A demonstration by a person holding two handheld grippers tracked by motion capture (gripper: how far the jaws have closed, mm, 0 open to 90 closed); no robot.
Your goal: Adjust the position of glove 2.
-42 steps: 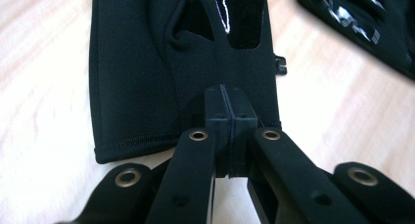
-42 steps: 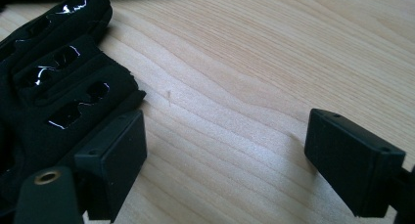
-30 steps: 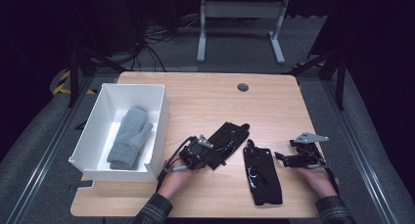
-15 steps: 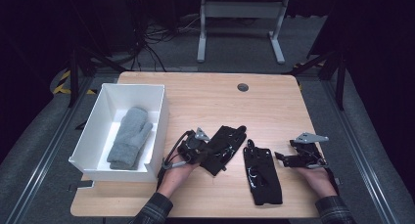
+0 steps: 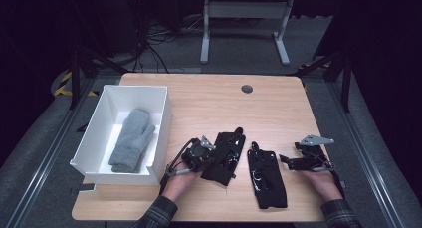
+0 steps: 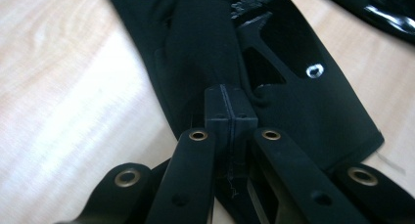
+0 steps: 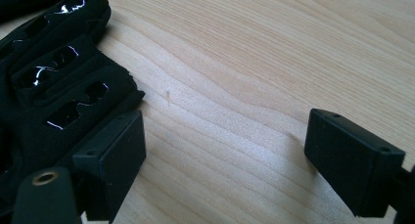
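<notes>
Two black gloves lie on the wooden table [image 5: 209,98]. My left gripper [image 5: 213,156] is shut on the near edge of the left black glove [image 5: 228,156]. In the left gripper view the jaws of my left gripper [image 6: 230,111] press together on a fold of that glove [image 6: 298,92]. The right black glove [image 5: 266,175] lies flat toward the front edge. Just right of it, my right gripper [image 5: 287,161] rests low and open. The right gripper view shows this gripper [image 7: 230,155] with bare wood between its jaws and the glove's fingers [image 7: 54,72] touching the left one.
A white box [image 5: 159,118] stands at the table's left with a grey mitten [image 5: 132,138] inside. A round cable hole [image 5: 247,88] is near the far edge. Beyond the table stand a white frame's legs [image 5: 244,29] and floor cables.
The left gripper and its pinched glove have shifted slightly toward the near edge. The right gripper and the right glove have not moved.
</notes>
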